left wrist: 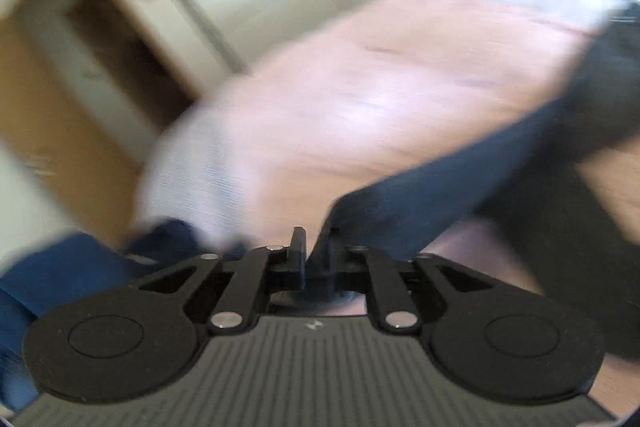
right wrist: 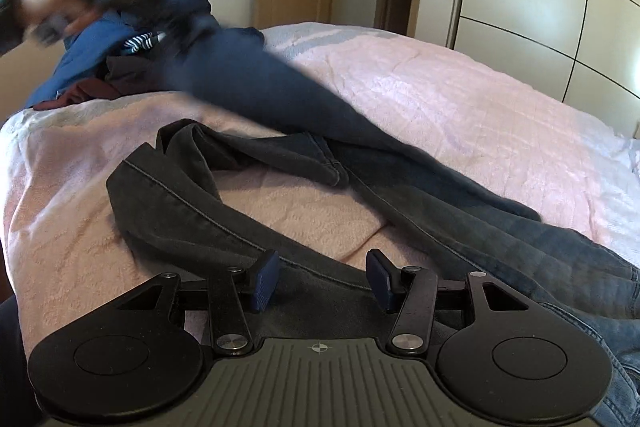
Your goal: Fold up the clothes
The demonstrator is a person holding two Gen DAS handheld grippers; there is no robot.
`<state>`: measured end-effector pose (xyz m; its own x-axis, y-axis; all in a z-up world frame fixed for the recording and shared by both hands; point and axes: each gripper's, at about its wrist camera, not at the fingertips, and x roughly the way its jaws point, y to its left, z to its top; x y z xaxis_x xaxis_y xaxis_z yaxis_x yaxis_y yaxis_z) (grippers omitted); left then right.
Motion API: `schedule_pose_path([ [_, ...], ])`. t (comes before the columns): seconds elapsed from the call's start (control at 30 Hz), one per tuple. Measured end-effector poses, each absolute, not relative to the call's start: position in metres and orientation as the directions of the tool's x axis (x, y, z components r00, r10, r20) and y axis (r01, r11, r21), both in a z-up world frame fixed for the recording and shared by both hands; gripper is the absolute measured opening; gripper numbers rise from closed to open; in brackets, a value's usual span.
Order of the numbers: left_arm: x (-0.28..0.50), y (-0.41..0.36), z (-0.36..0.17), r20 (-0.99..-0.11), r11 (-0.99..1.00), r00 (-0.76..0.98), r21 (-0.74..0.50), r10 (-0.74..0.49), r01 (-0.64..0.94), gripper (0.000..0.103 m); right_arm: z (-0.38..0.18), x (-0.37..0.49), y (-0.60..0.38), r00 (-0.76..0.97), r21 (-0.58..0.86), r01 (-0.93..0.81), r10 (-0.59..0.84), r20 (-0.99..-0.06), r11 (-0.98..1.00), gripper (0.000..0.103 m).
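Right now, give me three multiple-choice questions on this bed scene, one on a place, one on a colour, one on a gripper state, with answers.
1. Where does the pile of clothes lie?
A. at the bed's far left corner
B. on the floor
C. inside the wardrobe

2. What colour is the bedspread?
A. green
B. pink
C. black

3. How is the right gripper?
A. shut on the bedspread
B. shut on a hanger
C. open above the dark jeans

Answers: 1 A, the heap sits on the bed's far left corner in the right wrist view. 2 B, the cover is pale pink. 3 C, its pads stand apart with only jeans fabric below, while the left gripper pinches a jeans leg.
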<state>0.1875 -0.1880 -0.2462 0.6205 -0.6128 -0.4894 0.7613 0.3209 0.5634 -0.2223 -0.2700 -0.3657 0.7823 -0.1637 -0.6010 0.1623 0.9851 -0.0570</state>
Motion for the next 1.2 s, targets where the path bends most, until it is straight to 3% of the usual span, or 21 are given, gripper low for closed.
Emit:
schedule_pose_path([
  [0.03, 0.199, -0.199, -0.246, -0.441, 0.384, 0.679, 0.587, -0.586, 0.713, 0.03, -0.368, -0.221, -0.27, 0.781, -0.057, 0.164, -0.165, -0.603, 0.985, 0.052],
  [0.07, 0.207, -0.206, -0.248, -0.416, 0.439, 0.718, 0.586, -0.559, 0.681, 0.03, -0.37, -0.221, -0.27, 0.779, -0.055, 0.166, -0.165, -0.605, 0.985, 0.052],
  [0.13, 0.209, -0.205, -0.253, -0.426, 0.468, 0.698, 0.528, -0.576, 0.709, 0.032, -0.373, -0.222, -0.271, 0.776, -0.046, 0.172, -0.164, -0.609, 0.984, 0.052],
  [0.2, 0.204, -0.198, -0.261, -0.454, 0.456, 0.639, 0.453, -0.621, 0.766, 0.042, -0.375, -0.225, -0.271, 0.777, -0.048, 0.177, -0.17, -0.607, 0.983, 0.052],
  [0.37, 0.148, -0.158, -0.299, -0.57, 0.215, 0.395, 0.358, -0.72, 0.909, 0.049, -0.372, -0.239, -0.26, 0.782, -0.075, 0.19, -0.197, -0.591, 0.979, 0.053],
  [0.6, 0.058, -0.102, -0.342, -0.631, -0.221, 0.114, 0.428, -0.767, 0.876, 0.07, -0.364, -0.262, -0.233, 0.789, -0.156, 0.153, -0.215, -0.576, 0.976, 0.053],
  [0.67, 0.039, -0.092, -0.351, -0.644, -0.283, 0.073, 0.432, -0.762, 0.856, 0.078, -0.366, -0.266, -0.225, 0.786, -0.171, 0.135, -0.211, -0.581, 0.976, 0.063],
  [0.7, 0.031, -0.087, -0.356, -0.65, -0.311, 0.056, 0.436, -0.758, 0.845, 0.078, -0.368, -0.268, -0.221, 0.784, -0.179, 0.127, -0.21, -0.584, 0.975, 0.071],
  [0.93, -0.003, -0.081, -0.385, -0.604, -0.348, 0.093, 0.57, -0.791, 0.745, 0.073, -0.386, -0.263, -0.203, 0.765, -0.267, 0.062, -0.218, -0.606, 0.962, 0.072],
  [1.2, 0.02, -0.08, -0.361, -0.579, -0.229, 0.087, 0.45, -0.81, 0.863, 0.072, -0.394, -0.215, -0.177, 0.802, -0.356, -0.093, -0.142, -0.581, 0.93, 0.072],
])
